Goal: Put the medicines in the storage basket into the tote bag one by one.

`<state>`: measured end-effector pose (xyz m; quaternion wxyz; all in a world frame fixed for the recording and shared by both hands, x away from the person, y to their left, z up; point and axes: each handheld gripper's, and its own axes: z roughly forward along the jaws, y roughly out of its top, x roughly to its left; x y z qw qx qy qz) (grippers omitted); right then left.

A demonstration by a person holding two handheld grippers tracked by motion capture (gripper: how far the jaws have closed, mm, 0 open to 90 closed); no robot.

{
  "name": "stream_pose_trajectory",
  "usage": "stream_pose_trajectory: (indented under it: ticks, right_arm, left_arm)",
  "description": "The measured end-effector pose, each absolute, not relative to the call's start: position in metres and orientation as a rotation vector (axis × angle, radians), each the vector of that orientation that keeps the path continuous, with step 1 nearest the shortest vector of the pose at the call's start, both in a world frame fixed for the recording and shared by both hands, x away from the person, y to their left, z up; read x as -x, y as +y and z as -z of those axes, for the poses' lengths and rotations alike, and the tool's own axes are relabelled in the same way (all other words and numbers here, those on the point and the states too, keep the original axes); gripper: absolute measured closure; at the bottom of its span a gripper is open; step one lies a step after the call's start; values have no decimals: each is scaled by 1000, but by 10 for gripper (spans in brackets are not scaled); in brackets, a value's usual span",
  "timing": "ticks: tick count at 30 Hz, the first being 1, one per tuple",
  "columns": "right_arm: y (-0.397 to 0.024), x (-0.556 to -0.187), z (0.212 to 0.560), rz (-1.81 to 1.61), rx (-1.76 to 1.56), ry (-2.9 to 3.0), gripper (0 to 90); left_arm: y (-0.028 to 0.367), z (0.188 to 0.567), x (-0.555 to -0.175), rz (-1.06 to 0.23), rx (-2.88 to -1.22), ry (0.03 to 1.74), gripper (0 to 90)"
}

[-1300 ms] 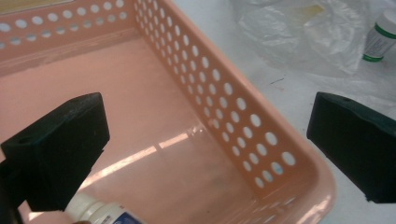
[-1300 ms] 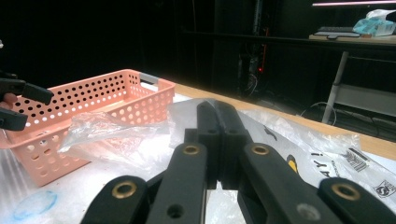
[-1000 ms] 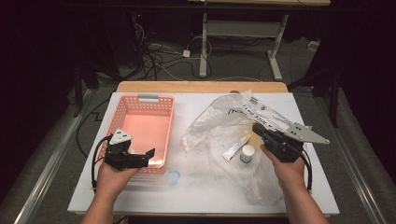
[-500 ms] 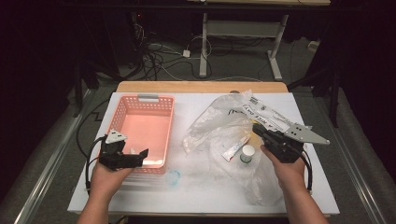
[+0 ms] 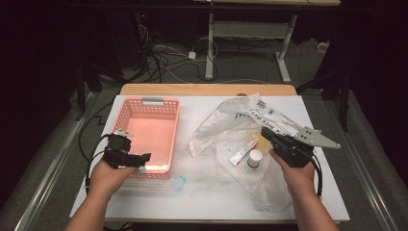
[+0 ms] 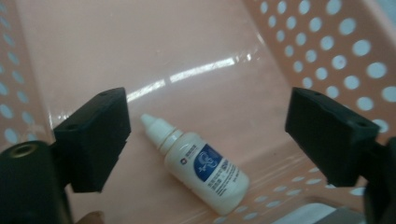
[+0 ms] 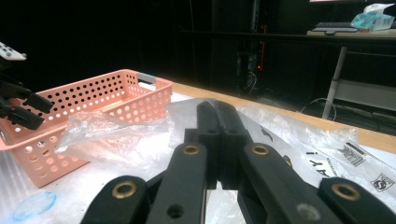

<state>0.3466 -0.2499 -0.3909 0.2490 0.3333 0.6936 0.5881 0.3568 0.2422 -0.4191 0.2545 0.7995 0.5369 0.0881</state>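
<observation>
Left hand-held gripper [image 6: 205,140] I hold over the pink basket [image 6: 327,51], jaws apart and just closing slightly, dropper bottle [image 6: 198,165] lying loose below; right hand-held gripper [image 7: 217,135] clamped together on the plastic bag [image 7: 299,140].

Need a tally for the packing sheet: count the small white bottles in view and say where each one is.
2. One dropper bottle lies on its side in the pink basket. One green-labelled bottle stands by the clear plastic bag. The bag's folds may hide more.

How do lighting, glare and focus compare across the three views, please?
High view: white table brightly lit, surroundings dark. Left gripper view: streaks of glare on the basket floor, dropper bottle fairly sharp, near fingers soft. Right gripper view: black background, plastic bag glinting, fingers dim.
</observation>
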Motion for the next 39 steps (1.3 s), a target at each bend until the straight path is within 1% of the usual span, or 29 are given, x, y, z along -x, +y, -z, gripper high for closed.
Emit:
stream_pose_trajectory:
  ticks: [3,5,7,12,14,15,21,29,35,39]
  right_arm:
    - [-250,-346,389,-1614,-914,1884,900]
    - [-250,-345,390,-1610,-909,1890,900]
    - [-249,-344,389,-1607,-903,1890,900]
    - [-248,-342,387,-1613,-896,1887,900]
    - [-248,-343,388,-1611,-895,1887,900]
    - [-248,-343,388,-1608,-893,1887,900]
    - [-249,-343,388,-1605,-899,1891,900]
    - [-248,-344,389,-1608,-903,1889,900]
    - [-250,-343,388,-1611,-897,1886,900]
    - [-251,-343,389,-1613,-911,1887,900]
  left_arm:
    - [240,422,-365,-162,-2253,1512,152]
    - [239,423,-368,-132,-2274,1549,156]
    - [239,426,-372,-87,-2292,1578,183]
    - [243,431,-383,82,-2236,1660,214]
    - [246,431,-387,137,-2220,1674,253]
    - [248,431,-388,165,-2202,1692,257]
    - [258,436,-398,278,-2179,1799,309]
    - [245,440,-405,312,-2314,1820,426]
    - [233,443,-411,338,-2426,1802,464]
    - [226,444,-413,317,-2482,1790,509]
